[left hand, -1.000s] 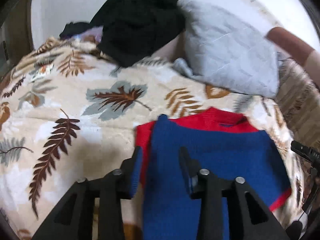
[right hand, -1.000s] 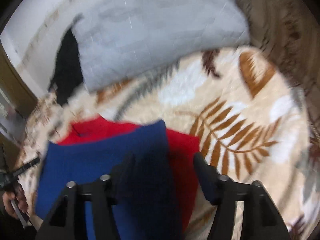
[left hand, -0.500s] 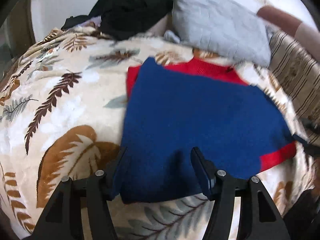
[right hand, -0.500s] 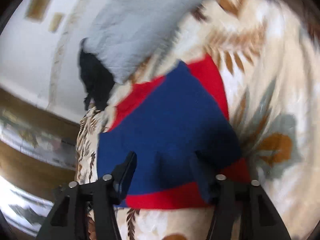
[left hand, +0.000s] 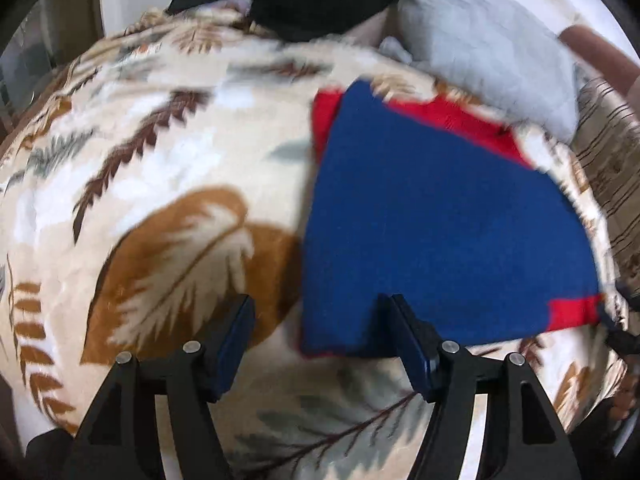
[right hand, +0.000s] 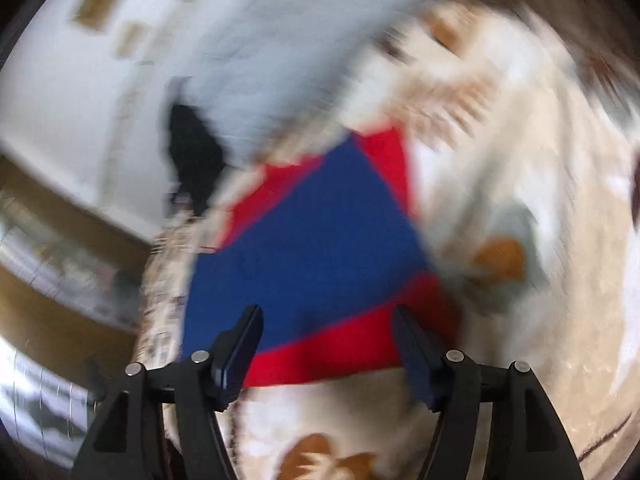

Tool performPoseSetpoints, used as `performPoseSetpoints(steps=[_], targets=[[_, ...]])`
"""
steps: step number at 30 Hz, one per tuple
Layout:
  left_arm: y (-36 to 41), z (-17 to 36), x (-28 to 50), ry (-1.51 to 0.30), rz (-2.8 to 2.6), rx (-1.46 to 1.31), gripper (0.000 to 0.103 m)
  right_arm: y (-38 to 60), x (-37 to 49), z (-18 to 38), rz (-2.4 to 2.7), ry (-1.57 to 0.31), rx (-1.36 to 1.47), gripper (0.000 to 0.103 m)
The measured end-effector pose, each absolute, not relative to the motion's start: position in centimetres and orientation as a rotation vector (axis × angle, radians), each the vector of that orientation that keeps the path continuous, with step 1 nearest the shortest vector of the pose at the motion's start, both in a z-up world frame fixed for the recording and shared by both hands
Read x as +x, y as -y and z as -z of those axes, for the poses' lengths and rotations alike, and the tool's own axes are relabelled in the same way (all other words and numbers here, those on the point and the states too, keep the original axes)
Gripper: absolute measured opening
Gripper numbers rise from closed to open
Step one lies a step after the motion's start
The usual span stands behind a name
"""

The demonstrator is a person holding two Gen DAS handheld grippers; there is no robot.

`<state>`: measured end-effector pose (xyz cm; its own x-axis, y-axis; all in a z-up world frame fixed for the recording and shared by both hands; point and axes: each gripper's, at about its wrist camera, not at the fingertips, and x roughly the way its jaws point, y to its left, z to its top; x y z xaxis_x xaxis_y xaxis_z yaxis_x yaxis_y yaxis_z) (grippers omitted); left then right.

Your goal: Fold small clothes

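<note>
I find no text, label, brand, number or sign that I can read in either view. The right wrist view is heavily blurred, and the small frames on the far wall there show nothing legible.

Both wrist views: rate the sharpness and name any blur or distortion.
Left wrist view: mild blur; the sweater and blanket read clearly, fisheye bulges the bed, corners dark. Right wrist view: heavy smear; sweater edges and the blanket pattern streak, the wall is a wash. In both, the gripper fingers stay crisp.
</note>
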<state>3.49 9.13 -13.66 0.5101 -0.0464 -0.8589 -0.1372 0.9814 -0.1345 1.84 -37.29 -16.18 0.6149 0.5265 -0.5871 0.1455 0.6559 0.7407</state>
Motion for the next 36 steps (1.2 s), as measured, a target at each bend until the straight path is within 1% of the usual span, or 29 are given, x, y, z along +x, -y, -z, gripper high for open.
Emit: performPoseSetpoints(steps=[3, 6, 10, 13, 15, 20, 23, 25, 27, 32, 36], targets=[[-9.6, 12.4, 2.8, -0.985, -0.076, -0.212, 0.069, 37.0, 1.5, 14.0, -0.257, -0.883, 0.826, 0.070], [-9.1, 10.0, 2.5, -0.911, -0.052, -0.219, 0.069, 36.5, 2.1, 11.4, -0.301, -0.842, 0.783, 0.070], [-7.5, 7.8, 3.0, -0.853, 0.021, -0.219, 0.069, 35.8, 4.4, 10.3, -0.318, -0.847, 0.774, 0.070], [-5.9, 7.6, 4.0, -0.844, 0.054, -0.204, 0.069, 35.4, 7.1, 10.0, -0.356, -0.871, 0.786, 0.070], [-5.2, 8.5, 5.3, -0.870, 0.062, -0.194, 0.069, 35.2, 9.6, 10.0, -0.368, -0.885, 0.794, 0.070], [-5.0, 12.6, 7.6, -0.982, 0.047, -0.179, 0.069, 35.1, 16.9, 12.6, -0.364, -0.964, 0.859, 0.070], [-4.3, 13.2, 7.2, -0.954, 0.044, -0.109, 0.071, 36.2, 21.0, 16.1, -0.310, -1.047, 0.897, 0.070], [-4.2, 13.3, 7.0, -0.952, 0.048, -0.092, 0.071, 37.5, 22.1, 17.7, -0.295, -1.039, 0.949, 0.070], [-4.3, 13.4, 6.7, -0.942, 0.054, -0.094, 0.072, 38.8, 22.3, 17.9, -0.286, -0.994, 1.012, 0.070], [-4.3, 13.6, 6.5, -0.935, 0.062, -0.079, 0.074, 39.6, 19.9, 16.0, -0.223, -0.950, 0.937, 0.070], [-5.1, 12.7, 6.2, -0.956, 0.057, -0.127, 0.074, 37.5, 14.7, 13.4, -0.302, -0.905, 0.864, 0.070]])
